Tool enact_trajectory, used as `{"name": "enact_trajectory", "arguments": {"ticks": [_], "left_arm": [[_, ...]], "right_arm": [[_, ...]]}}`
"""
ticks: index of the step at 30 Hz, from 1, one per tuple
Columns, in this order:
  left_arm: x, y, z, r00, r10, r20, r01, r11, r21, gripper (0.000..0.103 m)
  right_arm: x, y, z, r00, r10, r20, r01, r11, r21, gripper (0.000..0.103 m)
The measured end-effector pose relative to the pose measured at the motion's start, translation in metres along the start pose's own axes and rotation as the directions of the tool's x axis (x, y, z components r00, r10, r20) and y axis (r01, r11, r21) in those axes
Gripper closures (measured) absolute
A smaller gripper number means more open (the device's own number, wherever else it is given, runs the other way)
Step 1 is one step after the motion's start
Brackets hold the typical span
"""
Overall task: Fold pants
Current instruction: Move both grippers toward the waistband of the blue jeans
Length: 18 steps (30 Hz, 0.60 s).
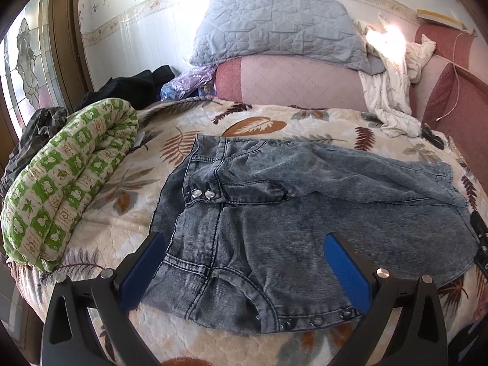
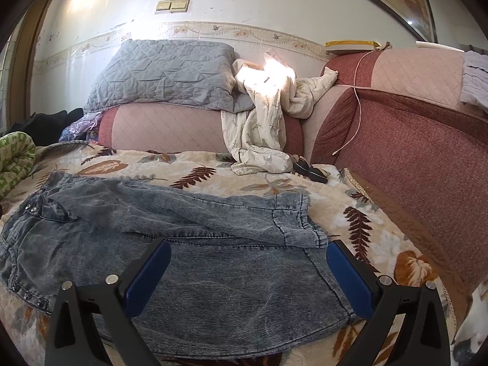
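Pants point(image 1: 274, 213) flat, tools point(image 1: 245, 241) apparently clear.

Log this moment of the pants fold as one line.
phase: pre-grasp | pants: flat on bed, legs overlapped | left gripper: open over waist | right gripper: open over hems

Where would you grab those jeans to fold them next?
Probably the near edge of the jeans, at waistband and hem, coming from the near side. They lie flat, and both open grippers, left and right, hover there.
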State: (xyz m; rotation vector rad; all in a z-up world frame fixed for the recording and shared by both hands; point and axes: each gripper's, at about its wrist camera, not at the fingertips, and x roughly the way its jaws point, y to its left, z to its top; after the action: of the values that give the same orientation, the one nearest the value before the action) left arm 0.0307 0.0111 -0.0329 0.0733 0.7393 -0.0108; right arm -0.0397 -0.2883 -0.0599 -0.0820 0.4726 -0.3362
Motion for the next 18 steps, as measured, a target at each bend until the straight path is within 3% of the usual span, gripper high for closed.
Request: {"name": "enact_trajectory", "arguments": {"ticks": [18], "left_arm": [[0.040, 0.004, -0.002, 0.999, -0.026, -0.041, 0.025, 1.000, -0.011, 0.000]], "right_arm": [[0.014, 0.022, -0.006, 1.000, -0.004, -0.025, 0.002, 0.995, -0.101, 0.000]]}}
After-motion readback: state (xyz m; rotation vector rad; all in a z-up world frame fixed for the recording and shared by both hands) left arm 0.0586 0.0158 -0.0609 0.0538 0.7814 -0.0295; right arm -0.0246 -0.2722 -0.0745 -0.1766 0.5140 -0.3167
